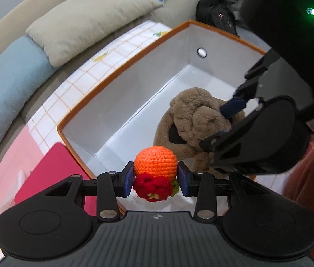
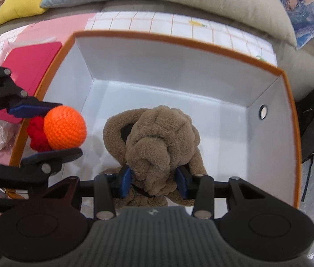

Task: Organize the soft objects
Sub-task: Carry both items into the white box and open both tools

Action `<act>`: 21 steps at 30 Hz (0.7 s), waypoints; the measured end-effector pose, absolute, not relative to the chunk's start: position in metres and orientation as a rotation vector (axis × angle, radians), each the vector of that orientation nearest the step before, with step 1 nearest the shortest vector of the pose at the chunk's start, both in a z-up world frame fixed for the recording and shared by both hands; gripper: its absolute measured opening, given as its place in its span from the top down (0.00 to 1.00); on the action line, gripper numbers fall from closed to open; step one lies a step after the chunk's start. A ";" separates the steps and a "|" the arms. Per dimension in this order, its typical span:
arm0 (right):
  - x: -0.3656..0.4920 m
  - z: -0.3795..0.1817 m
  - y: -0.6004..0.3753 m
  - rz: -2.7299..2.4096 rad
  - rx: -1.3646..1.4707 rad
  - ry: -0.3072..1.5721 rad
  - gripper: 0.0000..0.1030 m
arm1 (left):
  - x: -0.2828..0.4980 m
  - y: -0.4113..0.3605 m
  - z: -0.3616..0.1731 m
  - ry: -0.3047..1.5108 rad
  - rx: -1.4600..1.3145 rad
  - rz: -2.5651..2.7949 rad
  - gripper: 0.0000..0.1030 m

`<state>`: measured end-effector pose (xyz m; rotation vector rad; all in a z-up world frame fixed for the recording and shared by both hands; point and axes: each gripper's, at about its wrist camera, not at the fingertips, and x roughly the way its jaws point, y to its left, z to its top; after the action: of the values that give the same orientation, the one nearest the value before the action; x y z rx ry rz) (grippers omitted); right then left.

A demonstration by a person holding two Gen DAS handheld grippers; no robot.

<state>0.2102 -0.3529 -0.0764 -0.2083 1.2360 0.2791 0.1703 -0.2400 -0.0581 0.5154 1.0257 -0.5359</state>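
My left gripper [image 1: 155, 179] is shut on a crocheted toy [image 1: 155, 163], an orange ball with a red knitted flower at its base; in the right wrist view the same crocheted toy [image 2: 64, 131] hangs over the near left wall of the box. An orange-rimmed box [image 1: 117, 75] with a white inside lies open below both grippers. My right gripper [image 2: 153, 178] is shut on a brown plush toy [image 2: 159, 138], which hangs inside the orange-rimmed box [image 2: 289, 115], low over its floor. From the left wrist, the brown plush toy [image 1: 192, 120] and the right gripper [image 1: 223, 120] sit at the right.
The box stands on a checked white cloth [image 1: 81, 82] on a table. A red flat pad [image 1: 52, 173] lies left of the box. Beige [image 1: 85, 22] and blue [image 1: 8, 93] cushions line a sofa behind. A black backpack [image 1: 217, 15] stands beyond the box.
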 end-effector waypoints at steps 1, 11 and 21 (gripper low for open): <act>0.209 -0.079 -0.352 0.284 -0.209 1.242 0.59 | 0.171 -0.240 -0.060 1.033 0.523 -0.530 0.56; 0.215 -0.093 -0.349 0.287 -0.201 1.285 0.56 | 0.173 -0.245 -0.075 1.084 0.586 -0.485 0.56; 0.214 -0.092 -0.353 0.268 -0.189 1.282 0.52 | 0.173 -0.251 -0.078 1.074 0.650 -0.480 0.48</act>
<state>0.2144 -0.3534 -0.0918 -0.1889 1.2817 0.2679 0.1726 -0.2507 -0.0783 0.6498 1.0738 -0.4801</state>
